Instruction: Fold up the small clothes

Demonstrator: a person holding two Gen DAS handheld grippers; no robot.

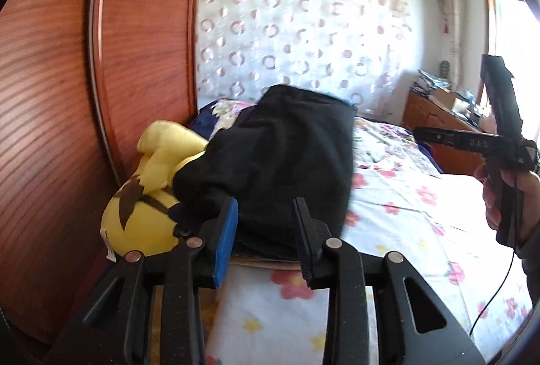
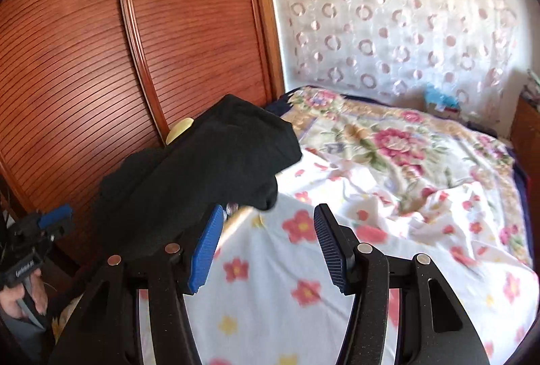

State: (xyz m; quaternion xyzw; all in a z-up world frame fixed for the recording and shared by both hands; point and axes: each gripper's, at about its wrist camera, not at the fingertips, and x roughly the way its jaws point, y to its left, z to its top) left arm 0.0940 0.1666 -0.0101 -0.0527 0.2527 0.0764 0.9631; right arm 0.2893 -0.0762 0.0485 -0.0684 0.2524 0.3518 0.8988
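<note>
Jaws of the left gripper (image 1: 265,213) are seen parted, with the near edge of a folded black knitted garment (image 1: 283,156) lying between them; the pads do not appear pressed onto the cloth, so nothing is held. Just ahead of these jaws the garment is spread over a bed covered with a white sheet printed with red and yellow flowers (image 1: 398,213), and its left part is draped over a yellow plush toy with brown markings (image 1: 141,213) that is found to the left of the jaws, against a reddish-brown ribbed wooden wardrobe door (image 1: 50,129). Under the garment's near edge a thin pale layer is visible, but what it is cannot be told.

Jaws of the right gripper (image 2: 268,226) are held wide apart over the flowered sheet, and nothing is clasped between them. The black garment is seen ahead and to the left of these jaws, with its lower corner near the blue left pad (image 2: 206,250). Beyond the jaws a cream blanket with large pink roses (image 2: 398,142) is laid across the bed, and a white curtain with pink rings (image 2: 388,27) hangs behind.
</note>
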